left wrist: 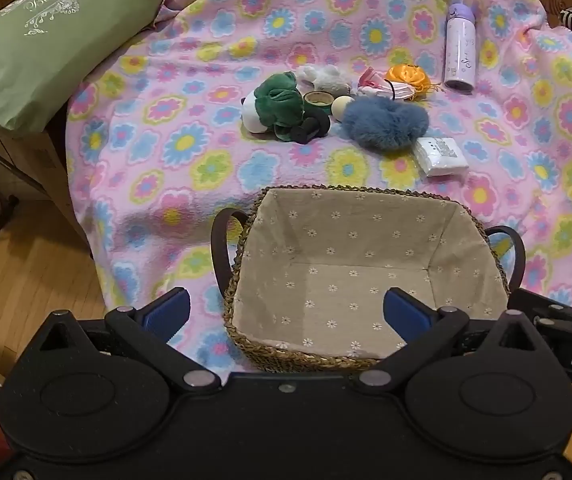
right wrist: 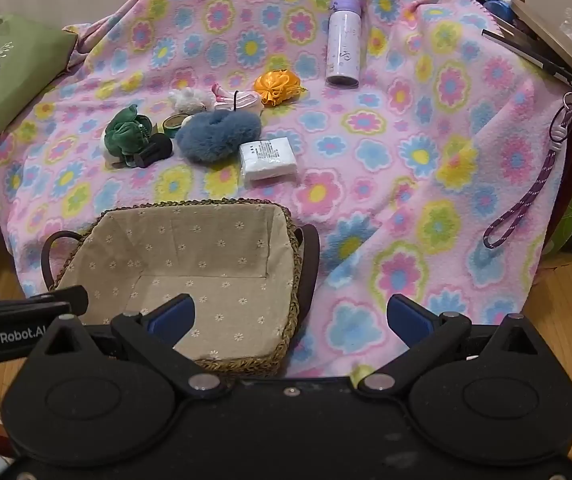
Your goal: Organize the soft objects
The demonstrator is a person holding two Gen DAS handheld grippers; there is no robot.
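Note:
A woven basket (left wrist: 241,276) (right wrist: 292,248) with a beige flowered lining stands empty at the near edge of the flowered blanket. Beyond it lies a cluster: a green plush (left wrist: 277,102) (right wrist: 123,132), a blue fluffy scrunchie (left wrist: 384,122) (right wrist: 217,132), a white fuzzy toy (left wrist: 326,76) (right wrist: 189,100), an orange satin scrunchie (left wrist: 408,78) (right wrist: 277,86), a tape roll (left wrist: 318,100) (right wrist: 173,124) and a white tissue pack (left wrist: 440,156) (right wrist: 267,158). My left gripper (left wrist: 286,314) hovers open over the basket's near side. My right gripper (right wrist: 290,316) is open over the basket's right rim, holding nothing.
A lilac bottle (left wrist: 460,52) (right wrist: 344,42) lies at the back of the blanket (left wrist: 165,140) (right wrist: 406,160). A green pillow (left wrist: 33,40) (right wrist: 1,92) sits at the left. A purple lanyard (right wrist: 526,196) hangs at the right edge. Wood floor (left wrist: 25,272) lies below.

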